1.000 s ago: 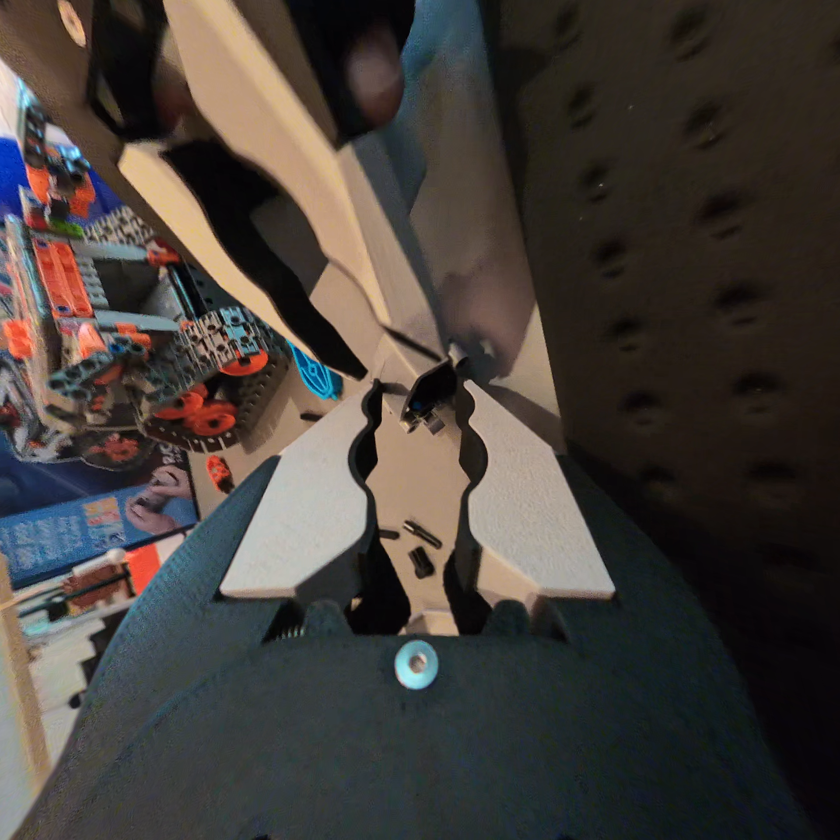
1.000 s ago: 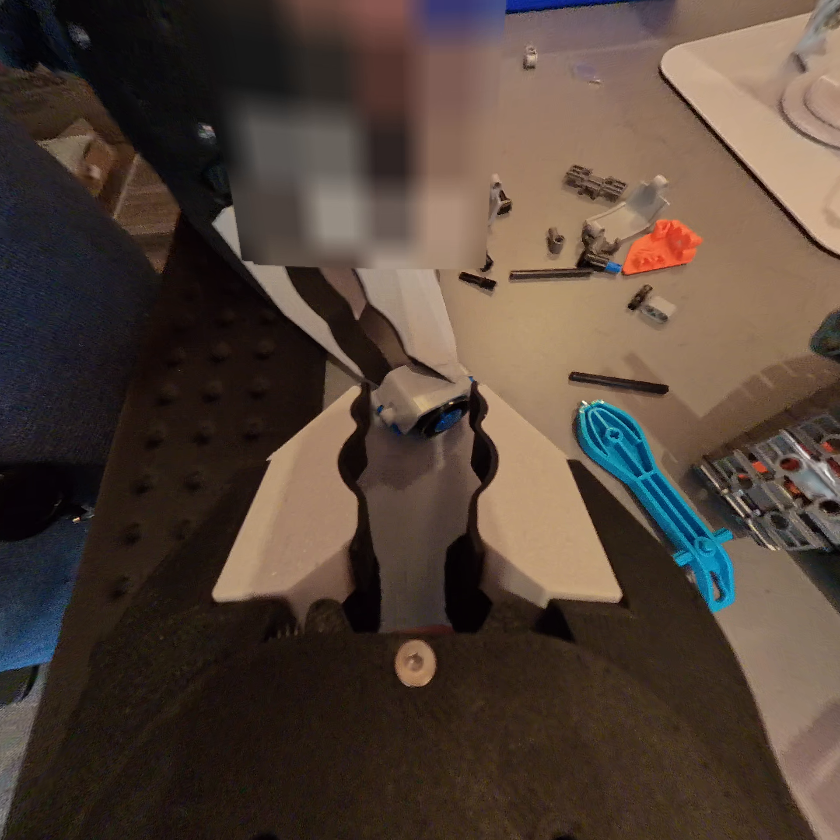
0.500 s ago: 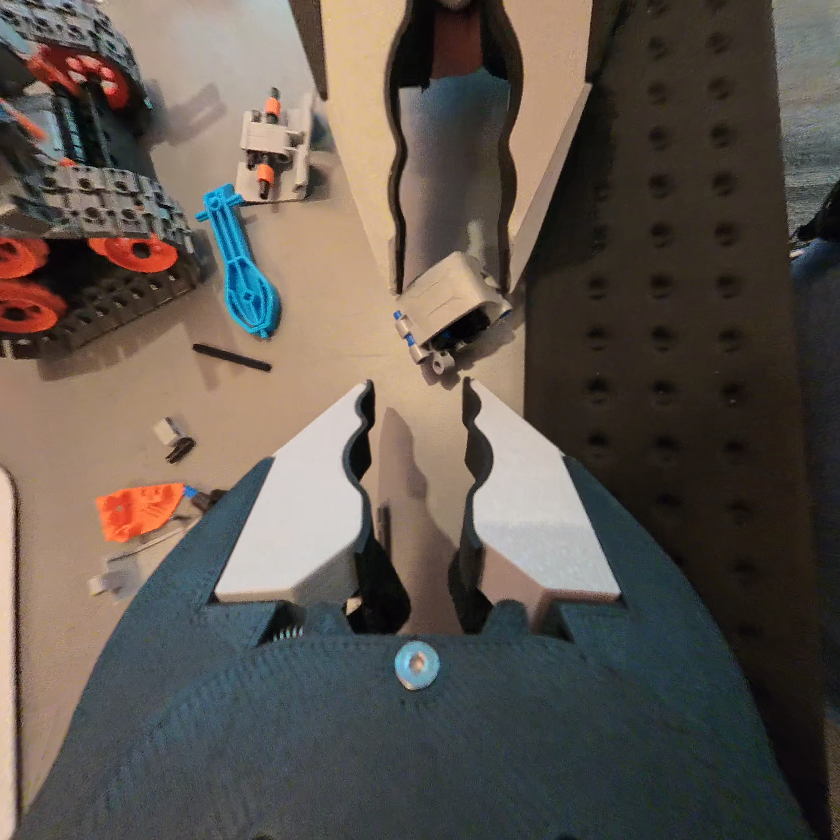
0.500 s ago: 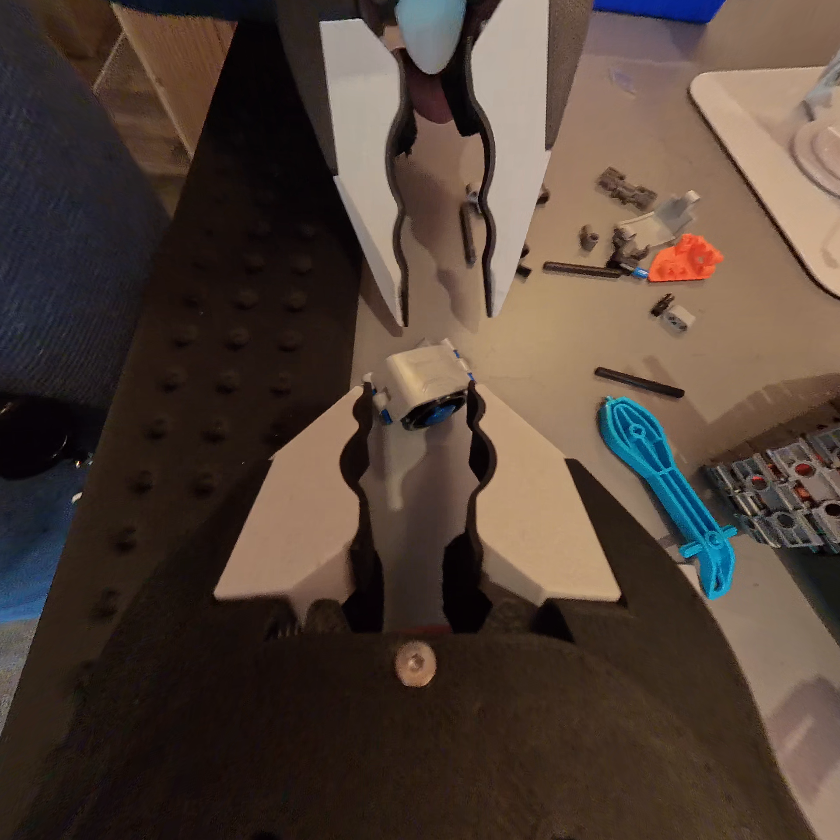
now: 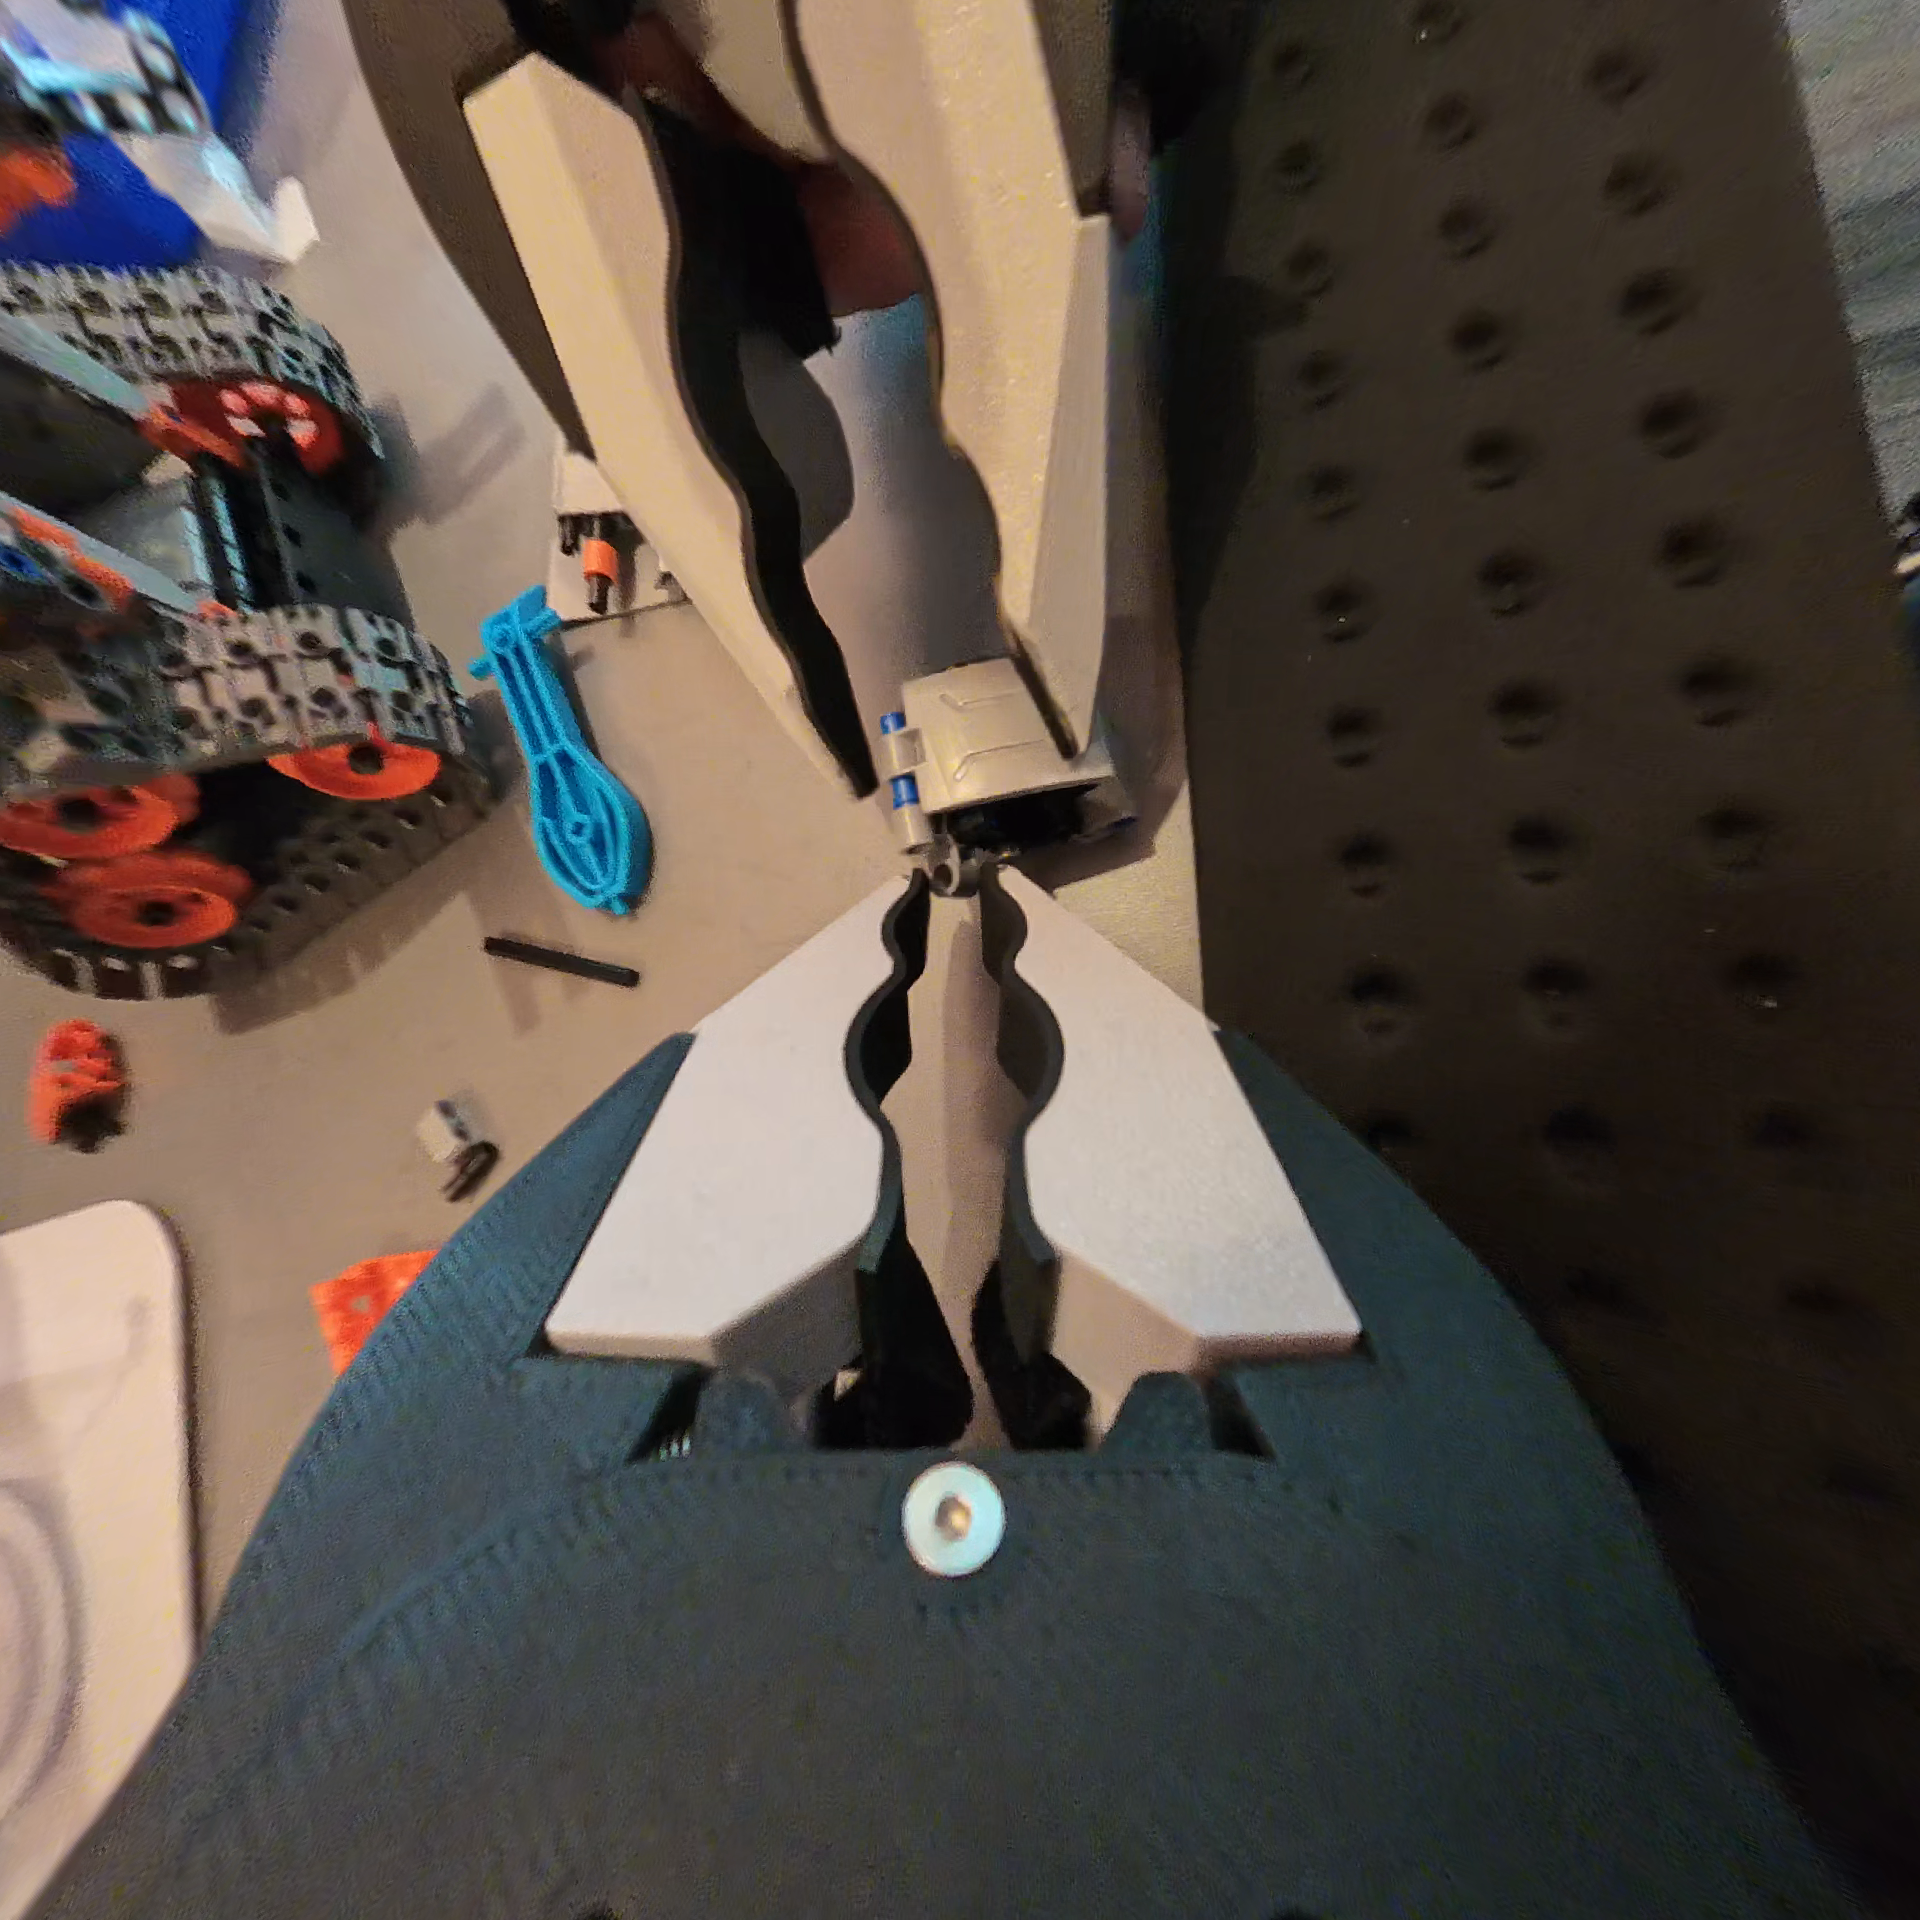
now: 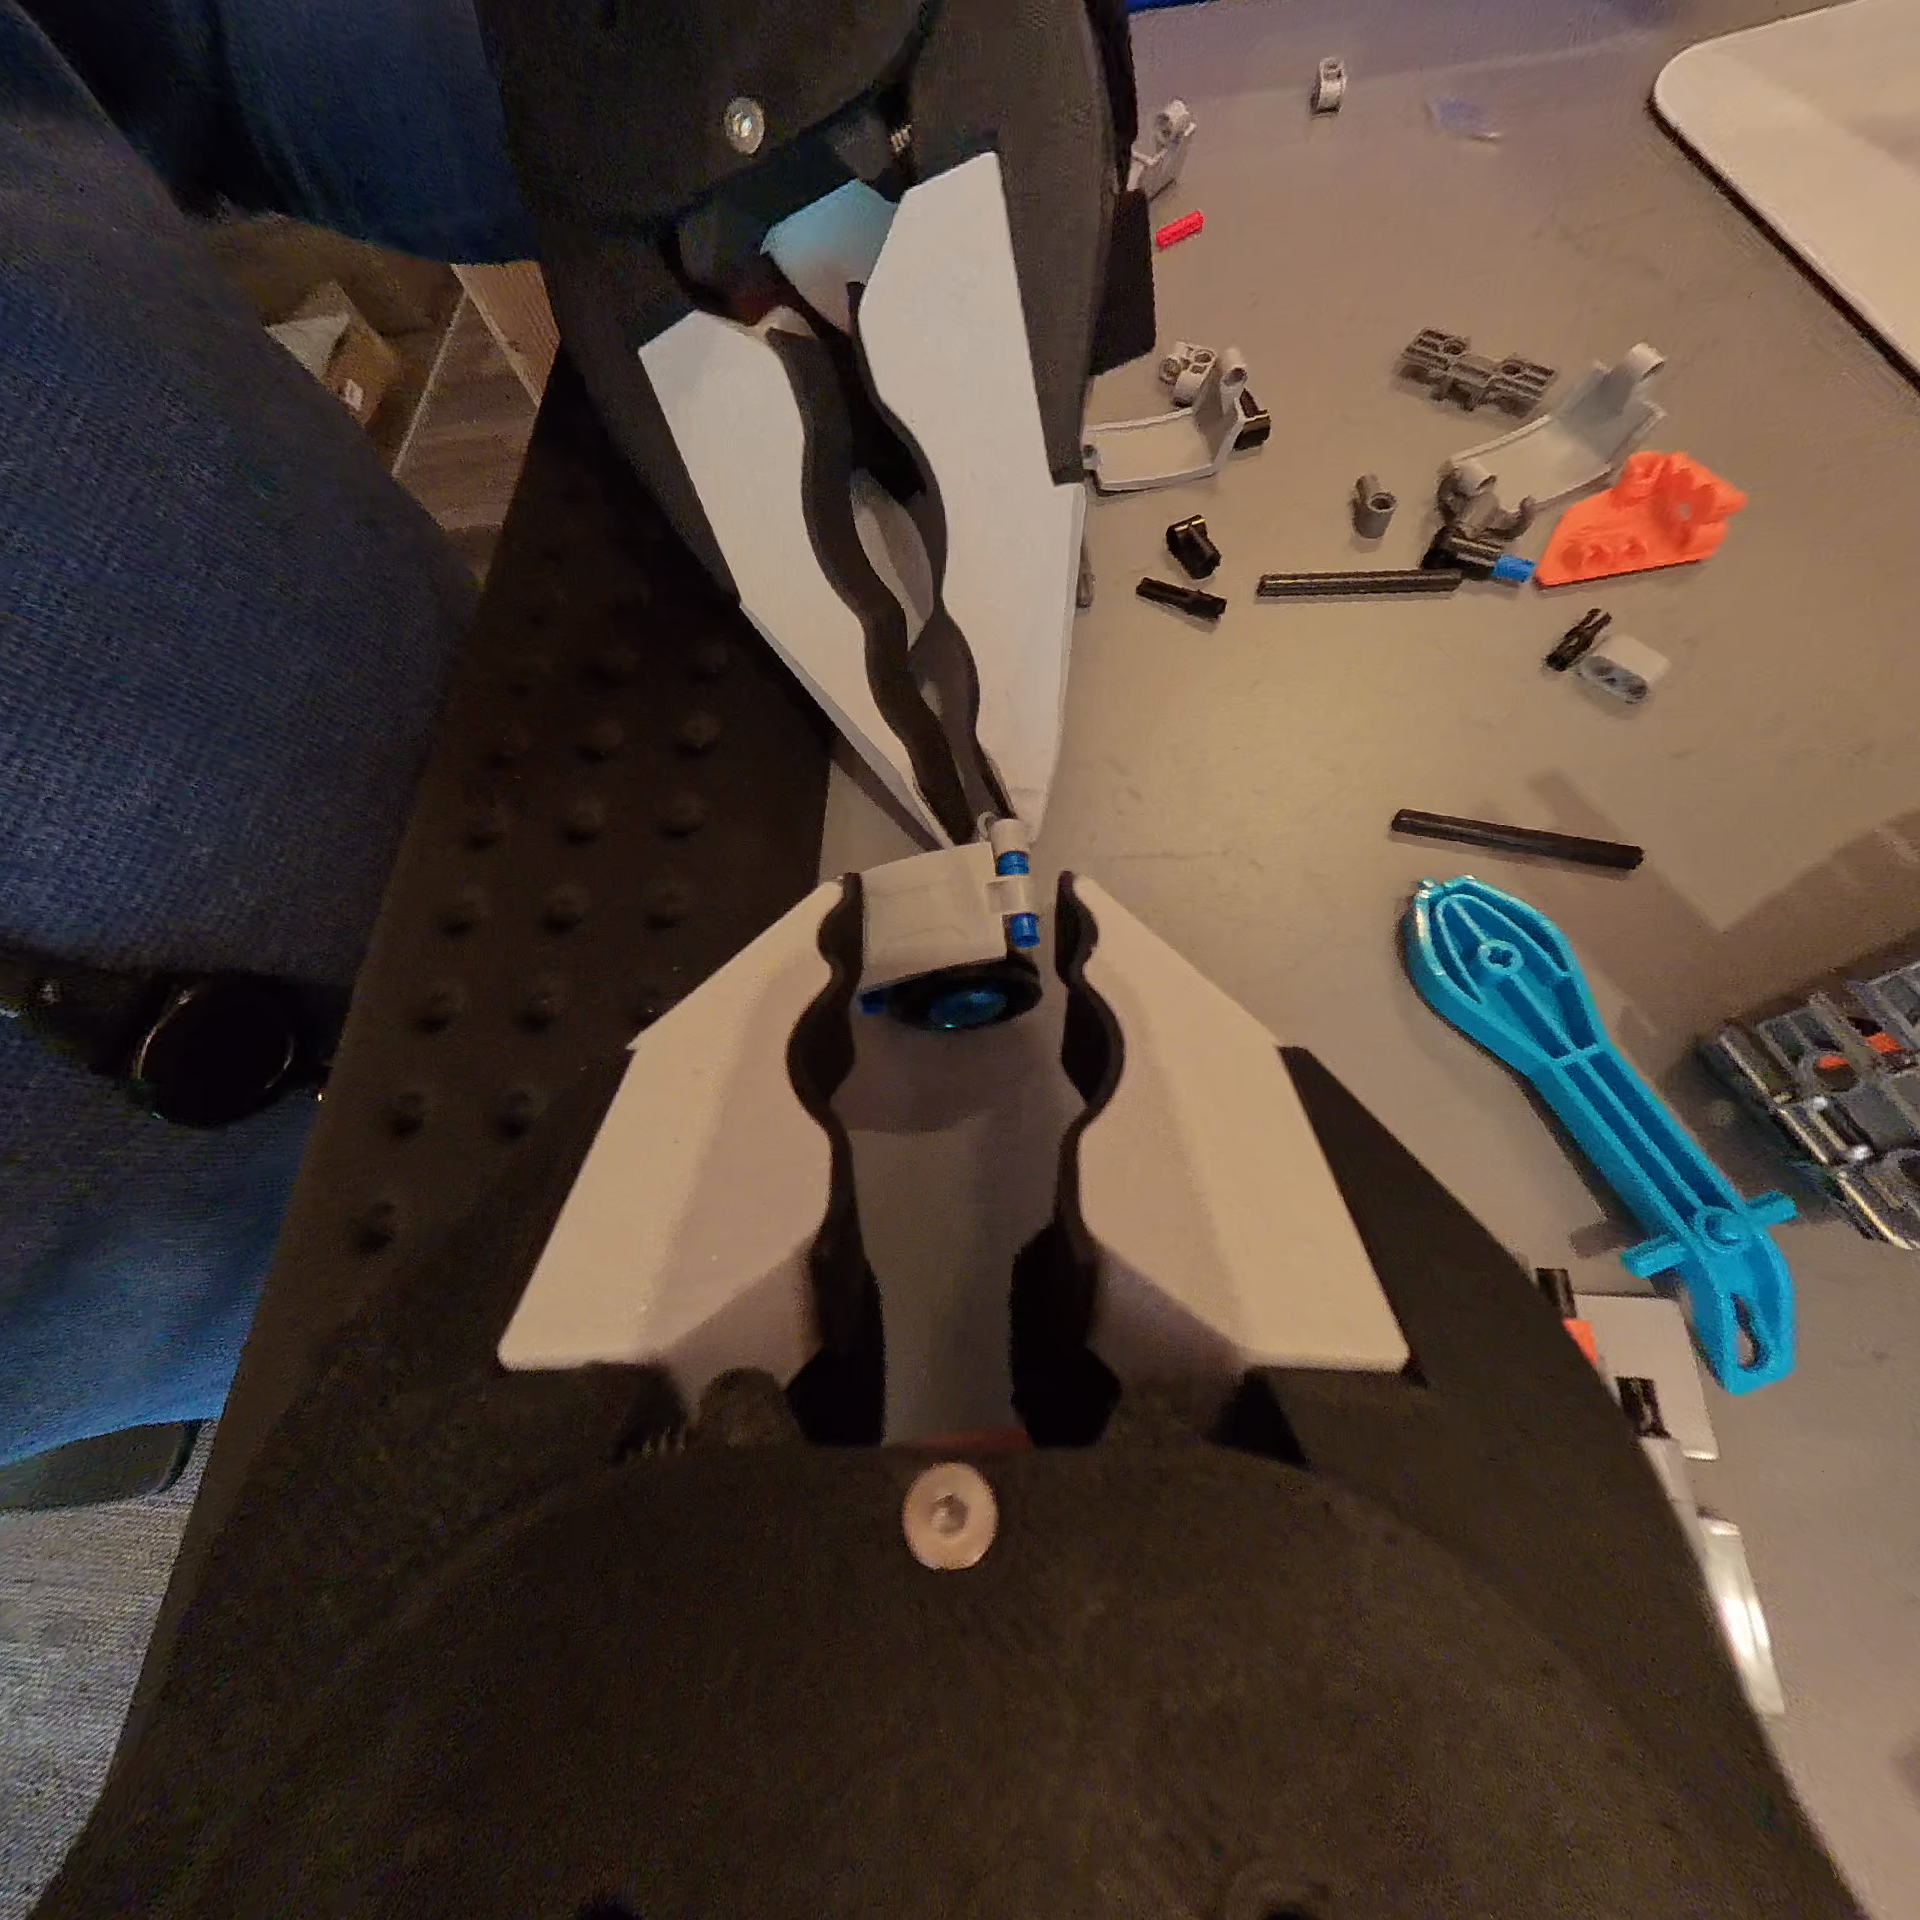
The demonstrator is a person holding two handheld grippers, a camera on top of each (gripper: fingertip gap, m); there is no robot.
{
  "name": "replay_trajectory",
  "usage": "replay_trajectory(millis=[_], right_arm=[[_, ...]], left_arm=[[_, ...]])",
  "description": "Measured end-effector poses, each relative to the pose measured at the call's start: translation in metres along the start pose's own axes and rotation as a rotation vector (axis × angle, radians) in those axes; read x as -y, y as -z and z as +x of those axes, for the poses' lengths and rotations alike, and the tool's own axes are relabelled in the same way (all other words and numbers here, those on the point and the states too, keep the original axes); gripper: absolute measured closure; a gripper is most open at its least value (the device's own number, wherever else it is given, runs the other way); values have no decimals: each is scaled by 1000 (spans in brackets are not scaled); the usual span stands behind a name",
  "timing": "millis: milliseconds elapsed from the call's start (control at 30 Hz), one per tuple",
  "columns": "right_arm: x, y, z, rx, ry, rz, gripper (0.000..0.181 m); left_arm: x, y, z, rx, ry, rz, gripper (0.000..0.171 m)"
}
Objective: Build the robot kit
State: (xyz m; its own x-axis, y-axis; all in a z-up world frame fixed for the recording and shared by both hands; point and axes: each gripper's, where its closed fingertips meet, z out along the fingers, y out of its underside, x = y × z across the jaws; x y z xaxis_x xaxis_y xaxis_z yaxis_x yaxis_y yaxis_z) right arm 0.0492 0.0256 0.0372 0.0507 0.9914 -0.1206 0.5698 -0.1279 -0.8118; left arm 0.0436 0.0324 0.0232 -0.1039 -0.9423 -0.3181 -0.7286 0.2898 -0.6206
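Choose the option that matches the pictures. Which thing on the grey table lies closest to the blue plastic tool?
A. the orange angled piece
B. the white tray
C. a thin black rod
C: in the right wrist view the thin black rod lies just beyond the head of the blue plastic tool, while the orange angled piece sits farther off.

The right gripper (image 6: 956,899) holds a grey block (image 6: 935,925), whose connector the left gripper (image 6: 987,816) apparently pinches.
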Motion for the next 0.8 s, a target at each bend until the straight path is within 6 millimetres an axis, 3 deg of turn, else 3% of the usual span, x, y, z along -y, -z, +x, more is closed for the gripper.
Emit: replay_trajectory(millis=[167, 300, 533, 800], right_arm=[[-2, 0, -2, -21, 26, 13, 152], [1, 0, -3, -53, 60, 48, 158], [3, -1, -3, -73, 66, 66, 156], [0, 12, 4, -79, -25, 85, 155]], left_arm=[[4, 4, -2, 26, -23, 42, 165], [15, 13, -2, -34, 62, 151, 170], [16, 12, -3, -107, 144, 186, 169], [15, 10, -2, -143, 162, 197, 171]])
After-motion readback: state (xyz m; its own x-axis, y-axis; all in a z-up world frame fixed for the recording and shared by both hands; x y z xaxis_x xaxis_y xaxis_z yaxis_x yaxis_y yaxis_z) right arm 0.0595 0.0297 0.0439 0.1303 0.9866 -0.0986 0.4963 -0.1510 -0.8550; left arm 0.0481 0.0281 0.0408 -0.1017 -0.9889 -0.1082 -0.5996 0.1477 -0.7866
